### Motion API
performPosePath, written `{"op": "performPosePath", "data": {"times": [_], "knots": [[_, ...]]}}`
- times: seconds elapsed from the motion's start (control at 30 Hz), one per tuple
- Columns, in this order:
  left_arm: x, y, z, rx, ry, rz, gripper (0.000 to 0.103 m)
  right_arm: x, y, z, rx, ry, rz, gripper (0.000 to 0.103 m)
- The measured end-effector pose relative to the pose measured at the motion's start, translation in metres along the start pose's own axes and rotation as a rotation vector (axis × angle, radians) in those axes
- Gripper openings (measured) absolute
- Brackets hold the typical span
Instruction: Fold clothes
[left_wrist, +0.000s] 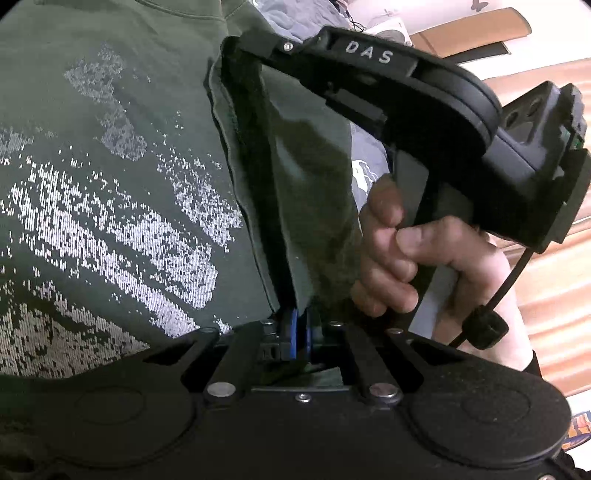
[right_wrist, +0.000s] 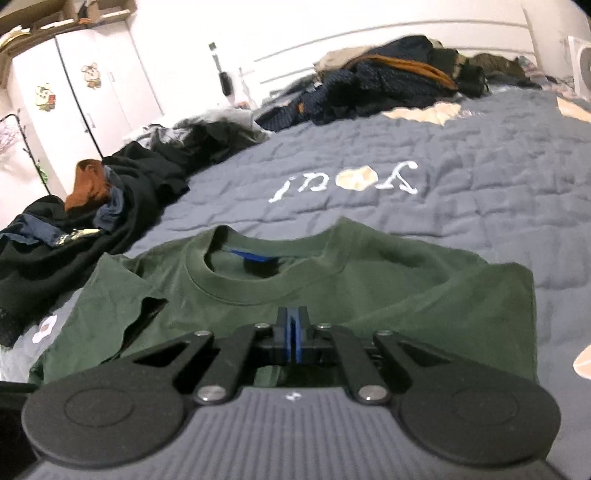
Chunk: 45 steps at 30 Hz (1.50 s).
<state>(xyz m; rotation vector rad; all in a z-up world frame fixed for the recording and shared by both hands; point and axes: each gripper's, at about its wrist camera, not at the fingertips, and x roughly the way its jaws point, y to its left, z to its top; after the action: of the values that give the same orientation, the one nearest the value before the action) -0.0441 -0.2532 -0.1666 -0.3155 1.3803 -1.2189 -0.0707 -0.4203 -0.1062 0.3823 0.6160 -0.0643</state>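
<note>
Broadly, we see a bed covered by a blue-grey quilted bedspread with white stitched lettering lying upside down to the right wrist camera. A dark green t-shirt lies on the near part of the bedspread, collar away from us, a blue label inside the neck, one sleeve folded over at the left.

Our right tool has its blue-padded jaws pressed together with nothing between them, poised above the shirt below the collar. Our left tool is closed on a fold of the same green shirt, whose cracked white print fills the left wrist view; the pinched cloth rises from the jaws. In that view we also see the right tool and the person's hand around its handle.

Heaps of dark clothes line the bed's left edge, and another pile sits at its far end. Beyond stand white wardrobe doors with cartoon stickers and a pale wall.
</note>
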Motion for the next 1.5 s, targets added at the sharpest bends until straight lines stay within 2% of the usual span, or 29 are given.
{"op": "performPosePath", "data": {"times": [0.1,0.23,0.33,0.4,0.43,0.57,0.6,0.7,0.73,0.87,1.03,1.2,1.33,1.5], "knots": [[-0.002,-0.001,0.000,-0.004,-0.003,-0.002,0.005,0.007,-0.003,0.002,0.051,0.065,0.040,0.003],[-0.014,-0.007,0.003,0.011,-0.029,0.003,0.005,0.000,0.000,0.005,0.017,0.079,0.017,0.005],[-0.027,-0.012,0.006,0.037,-0.066,0.032,0.005,-0.010,0.005,0.008,-0.035,0.058,-0.046,0.018],[-0.036,-0.011,0.008,0.044,-0.094,0.063,0.005,-0.016,0.007,0.009,-0.052,0.047,-0.070,0.037],[-0.040,-0.010,0.008,0.040,-0.107,0.077,0.006,-0.018,0.007,0.009,-0.060,0.043,-0.079,0.038],[-0.055,-0.009,0.005,0.063,-0.170,0.171,0.009,-0.026,0.012,0.007,-0.082,0.039,-0.102,0.042],[-0.058,-0.010,0.003,0.067,-0.180,0.185,0.013,-0.028,0.014,0.006,-0.086,0.041,-0.109,0.043],[-0.063,-0.018,0.002,0.095,-0.209,0.226,0.036,-0.035,0.019,0.002,-0.088,0.044,-0.118,0.044],[-0.066,-0.021,0.000,0.111,-0.224,0.244,0.039,-0.037,0.020,0.000,-0.085,0.047,-0.118,0.045],[-0.083,-0.026,-0.006,0.140,-0.251,0.286,0.039,-0.047,0.026,-0.006,-0.062,0.050,-0.118,0.046],[-0.100,-0.026,-0.023,0.155,-0.294,0.383,0.039,-0.061,0.036,-0.012,-0.023,0.044,-0.136,0.047],[-0.115,-0.037,-0.029,0.230,-0.344,0.505,0.039,-0.075,0.050,-0.018,-0.010,0.030,-0.139,0.047],[-0.128,-0.039,-0.037,0.253,-0.373,0.594,0.039,-0.083,0.062,-0.023,-0.005,0.026,-0.138,0.048],[-0.140,-0.036,-0.044,0.277,-0.384,0.656,0.040,-0.092,0.076,-0.032,-0.002,0.030,-0.157,0.048]]}}
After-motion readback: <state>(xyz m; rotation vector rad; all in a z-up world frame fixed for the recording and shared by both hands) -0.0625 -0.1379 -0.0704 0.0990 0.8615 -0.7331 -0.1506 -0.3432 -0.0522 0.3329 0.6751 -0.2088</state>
